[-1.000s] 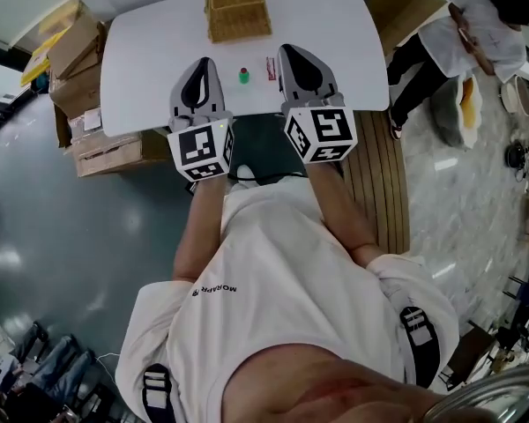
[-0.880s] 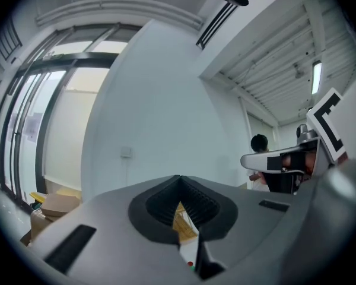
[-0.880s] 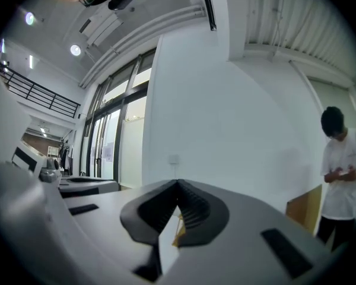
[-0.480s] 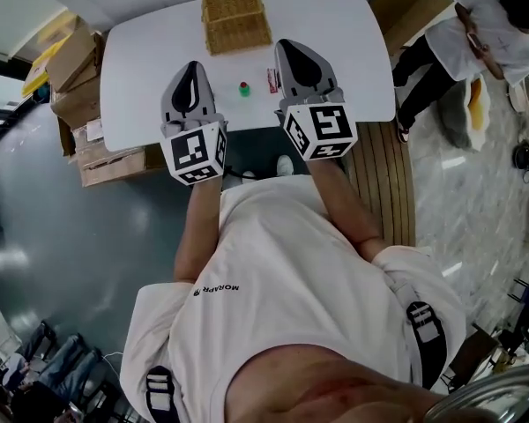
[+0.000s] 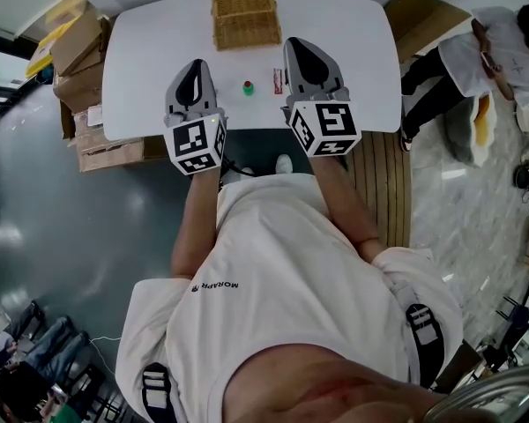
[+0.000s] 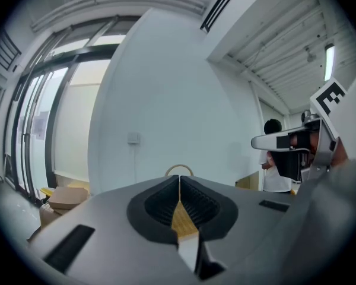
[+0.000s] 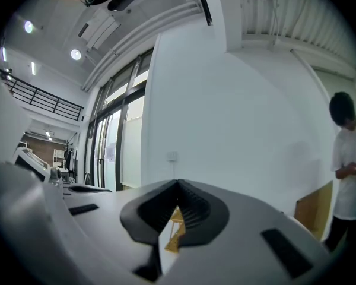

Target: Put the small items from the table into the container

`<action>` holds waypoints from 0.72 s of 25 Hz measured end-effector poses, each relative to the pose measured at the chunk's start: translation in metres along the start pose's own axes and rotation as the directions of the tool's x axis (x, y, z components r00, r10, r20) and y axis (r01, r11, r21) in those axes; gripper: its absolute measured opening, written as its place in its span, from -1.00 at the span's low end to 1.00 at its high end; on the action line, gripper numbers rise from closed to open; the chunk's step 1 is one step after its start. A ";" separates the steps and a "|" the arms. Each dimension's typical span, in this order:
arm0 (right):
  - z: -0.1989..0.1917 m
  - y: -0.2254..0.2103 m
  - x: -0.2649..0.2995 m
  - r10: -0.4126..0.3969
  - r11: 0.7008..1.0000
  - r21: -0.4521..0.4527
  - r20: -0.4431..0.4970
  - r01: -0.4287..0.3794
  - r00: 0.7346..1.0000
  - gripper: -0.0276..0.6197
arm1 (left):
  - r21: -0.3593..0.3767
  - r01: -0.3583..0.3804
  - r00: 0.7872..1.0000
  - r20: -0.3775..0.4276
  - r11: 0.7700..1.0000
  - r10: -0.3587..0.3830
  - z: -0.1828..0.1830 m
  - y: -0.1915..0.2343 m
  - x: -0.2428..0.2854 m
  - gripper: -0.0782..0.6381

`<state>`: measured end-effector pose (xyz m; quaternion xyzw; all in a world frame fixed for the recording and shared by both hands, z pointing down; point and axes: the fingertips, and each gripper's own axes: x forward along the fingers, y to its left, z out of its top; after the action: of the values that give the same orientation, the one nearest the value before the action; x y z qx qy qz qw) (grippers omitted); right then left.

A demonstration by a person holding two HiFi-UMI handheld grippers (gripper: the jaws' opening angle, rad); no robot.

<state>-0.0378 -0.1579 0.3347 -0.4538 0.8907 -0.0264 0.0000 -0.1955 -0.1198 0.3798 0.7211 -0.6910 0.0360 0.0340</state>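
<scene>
Cardboard boxes (image 5: 78, 55) are sitting on the floor at 9 o'clock of the white table (image 5: 141, 51).

The left gripper (image 5: 194, 67) is hanging over the table's near edge and pointing to 12 o'clock, with its marker cube facing the head camera. In the left gripper view its jaws are meeting tip to tip. Nothing is being held between them. Only wicker is showing through the hollow behind the tips, with the basket's handle arching just above.

The wicker basket (image 5: 244, 11) is sitting at the table's far edge, at 1 o'clock of the left gripper.

The small green item (image 5: 248, 87), red on top, is standing on bare table between the two grippers, at 6 o'clock of the basket and well outside it. It is touching neither gripper.

The small red-and-white item (image 5: 278, 76) is lying at 2 o'clock of the green one, just beside the right gripper's inner flank. I cannot tell whether they are touching. It is also outside the basket.

The right gripper (image 5: 297, 44) is pointing to 12 o'clock too, reaching a bit further over the table than the left. In the right gripper view its jaws are closing together at the tips, gripping nothing. A strip of wicker is showing through the gap below.

A wooden platform (image 5: 379, 174) is lying at 4 o'clock of the table. A person in a white top (image 5: 502, 47) is standing at 3 o'clock, well apart from it.
</scene>
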 end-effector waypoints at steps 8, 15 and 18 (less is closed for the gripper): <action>-0.016 -0.006 0.012 0.001 1.000 0.011 -0.031 -0.001 1.000 -0.88 | 0.005 0.013 0.993 -0.117 1.000 -0.013 -0.047 0.004 0.018 -0.77; -0.022 -0.010 0.013 -0.002 1.000 0.023 -0.048 0.003 0.999 -0.88 | 0.038 0.008 0.962 -0.275 0.999 0.003 -0.109 0.021 0.025 -0.49; -0.026 -0.012 0.014 -0.005 1.000 0.028 -0.053 0.006 0.999 -0.88 | 0.060 0.006 0.933 -0.358 0.998 0.016 -0.145 0.030 0.024 -0.46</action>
<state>-0.0370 -0.1744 0.3615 -0.4552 0.8887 -0.0510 -0.0174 -0.2257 -0.1302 0.5265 0.7014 -0.6737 0.1878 0.1378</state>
